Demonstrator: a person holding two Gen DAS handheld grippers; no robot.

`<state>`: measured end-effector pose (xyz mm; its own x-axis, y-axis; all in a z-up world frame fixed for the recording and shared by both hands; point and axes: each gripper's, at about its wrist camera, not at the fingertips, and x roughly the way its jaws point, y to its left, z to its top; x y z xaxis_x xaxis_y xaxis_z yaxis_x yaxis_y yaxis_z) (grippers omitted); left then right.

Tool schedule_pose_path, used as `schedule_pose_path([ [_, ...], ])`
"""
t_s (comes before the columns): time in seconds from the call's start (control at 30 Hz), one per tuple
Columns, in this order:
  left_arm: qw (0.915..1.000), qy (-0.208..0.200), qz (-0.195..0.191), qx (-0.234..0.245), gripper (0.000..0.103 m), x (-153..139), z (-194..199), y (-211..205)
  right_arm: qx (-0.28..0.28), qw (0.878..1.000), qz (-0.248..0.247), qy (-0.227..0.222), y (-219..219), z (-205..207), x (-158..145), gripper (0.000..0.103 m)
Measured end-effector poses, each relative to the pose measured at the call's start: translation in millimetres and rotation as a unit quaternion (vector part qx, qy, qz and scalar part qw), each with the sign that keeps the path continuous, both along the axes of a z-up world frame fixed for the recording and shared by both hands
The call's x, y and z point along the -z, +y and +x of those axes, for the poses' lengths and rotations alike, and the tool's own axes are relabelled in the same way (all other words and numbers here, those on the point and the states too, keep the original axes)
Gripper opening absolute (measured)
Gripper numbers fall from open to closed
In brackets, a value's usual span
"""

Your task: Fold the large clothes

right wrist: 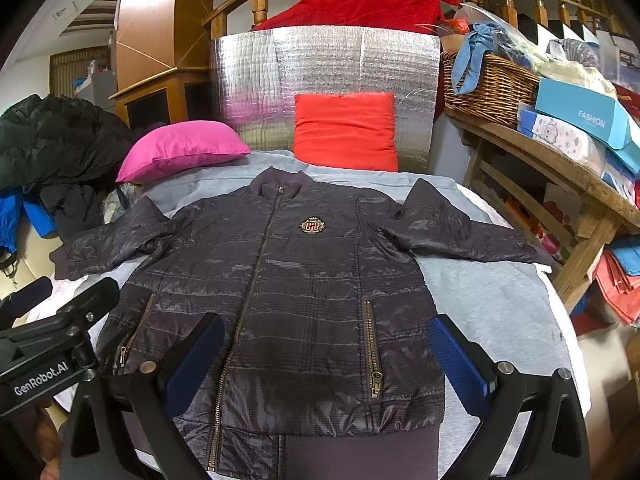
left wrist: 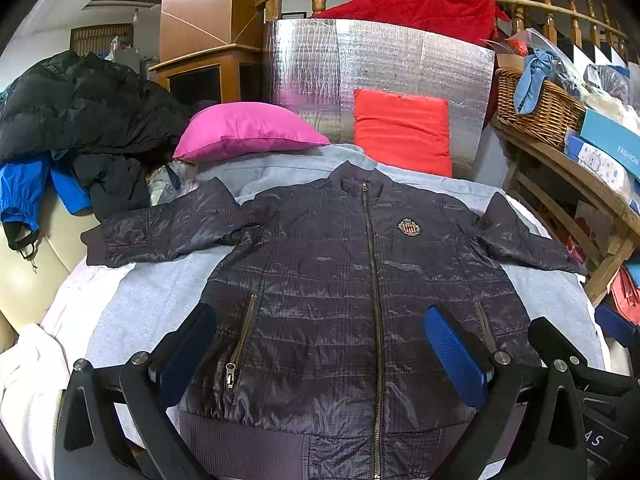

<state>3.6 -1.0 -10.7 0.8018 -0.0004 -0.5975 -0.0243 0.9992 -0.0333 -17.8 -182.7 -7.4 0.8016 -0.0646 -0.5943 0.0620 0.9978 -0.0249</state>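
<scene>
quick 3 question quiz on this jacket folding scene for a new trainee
1. True or false: the jacket lies flat with its front zip closed.
2. Which cushion lies flat beside the collar: A pink, B red?
3. Fill in: both sleeves are spread ____ from the body.

Key: 1 true. 2 A; the red one leans on the silver panel. 3 outward. Left gripper and right gripper hover open above the hem.

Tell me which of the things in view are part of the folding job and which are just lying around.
Part of the job: dark quilted jacket, spread flat and zipped; grey sheet under it; left gripper and right gripper, both open above the hem.

Lying about: pink pillow, red cushion, wicker basket, black coat pile, boxes.
</scene>
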Motion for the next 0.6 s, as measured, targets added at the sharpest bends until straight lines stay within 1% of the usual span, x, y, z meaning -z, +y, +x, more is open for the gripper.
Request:
schedule_pose_path([
  [0.6,1.0,0.004,0.006,0.001,0.103,3.5,-0.3,-3.9,0.002,1.0,-0.001,-0.001,-3.1,1.7,-1.2,0.103],
])
